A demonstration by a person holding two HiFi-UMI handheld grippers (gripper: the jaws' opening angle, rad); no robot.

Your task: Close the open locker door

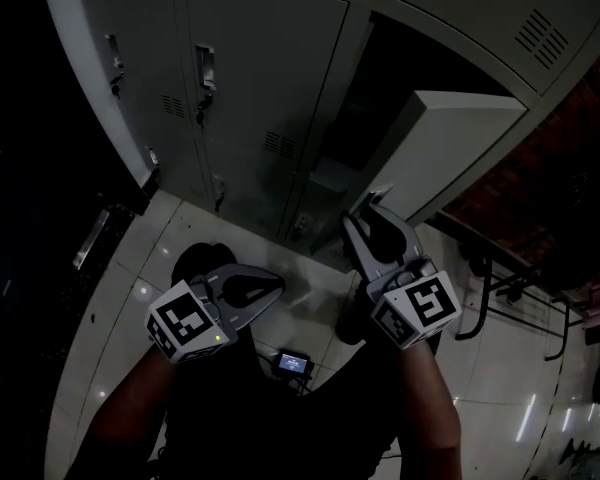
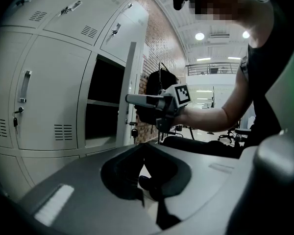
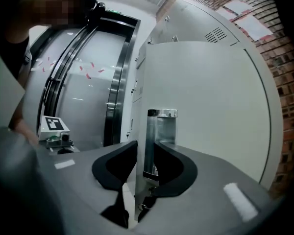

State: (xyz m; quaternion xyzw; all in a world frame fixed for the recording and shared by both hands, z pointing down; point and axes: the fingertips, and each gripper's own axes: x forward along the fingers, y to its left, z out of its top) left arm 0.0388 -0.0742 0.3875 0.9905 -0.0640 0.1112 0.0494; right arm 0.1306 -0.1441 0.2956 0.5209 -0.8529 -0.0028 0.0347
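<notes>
The open locker door (image 1: pixel 450 148) stands out from the grey locker bank, beside its dark open compartment (image 1: pixel 380 98). My right gripper (image 1: pixel 370 210) reaches up to the door's free edge. In the right gripper view, the right gripper (image 3: pixel 146 148) has the door's (image 3: pixel 210 106) edge and chrome handle (image 3: pixel 159 141) between its jaws, which press on both sides. My left gripper (image 1: pixel 278 284) hangs lower and to the left, shut and holding nothing. In the left gripper view, the left gripper (image 2: pixel 147 148) points at the lockers, and the right gripper (image 2: pixel 132 100) shows at the door (image 2: pixel 132 72).
Closed lockers (image 1: pixel 250 88) with handles fill the left of the bank. A small lit device (image 1: pixel 294 363) lies on the tiled floor (image 1: pixel 130 298) by the person's feet. Office chairs (image 1: pixel 500 288) stand to the right, beyond a brick wall (image 1: pixel 570 178).
</notes>
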